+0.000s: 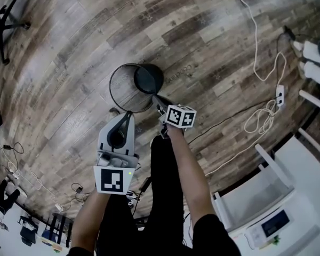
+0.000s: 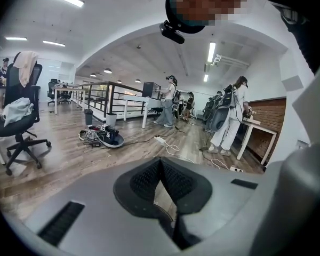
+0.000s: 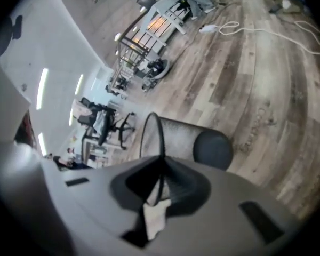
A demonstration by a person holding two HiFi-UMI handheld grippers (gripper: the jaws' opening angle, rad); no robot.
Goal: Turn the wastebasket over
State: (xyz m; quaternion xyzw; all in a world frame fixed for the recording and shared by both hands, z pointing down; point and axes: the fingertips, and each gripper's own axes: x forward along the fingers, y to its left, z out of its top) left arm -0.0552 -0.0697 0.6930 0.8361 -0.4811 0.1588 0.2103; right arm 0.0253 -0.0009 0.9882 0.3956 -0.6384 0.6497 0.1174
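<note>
- Nearest the head camera are the person's two forearms, each ending in a gripper with a marker cube.
- On the left, the left gripper (image 1: 129, 115) is held just short of the basket. In its own view, the left gripper (image 2: 160, 164) has its ribbed pads (image 2: 144, 181) meeting at the tips, with nothing between them. I see only floor through the small gap lower down.
- On the right, the right gripper (image 1: 159, 103) reaches up to the near edge of the wastebasket (image 1: 149, 79). In its own view, the right gripper (image 3: 161, 162) has its jaws nearly together on the basket's thin dark rim (image 3: 156, 135), which runs straight down between the pads.
- From the right gripper view, the wastebasket (image 3: 178, 137) is a dark mesh basket tipped over sideways. Its open mouth is toward the gripper and its solid round base (image 3: 213, 149) points away.
- From the head view the mouth ring faces up at me, with the base showing behind its upper right edge. I cannot tell whether the basket touches the wooden floor (image 1: 69, 47).
- Farther out, a white cable (image 1: 255, 41) loops across the boards to a power strip (image 1: 280, 95).
- An office chair (image 1: 5, 15) stands at the top left.
</note>
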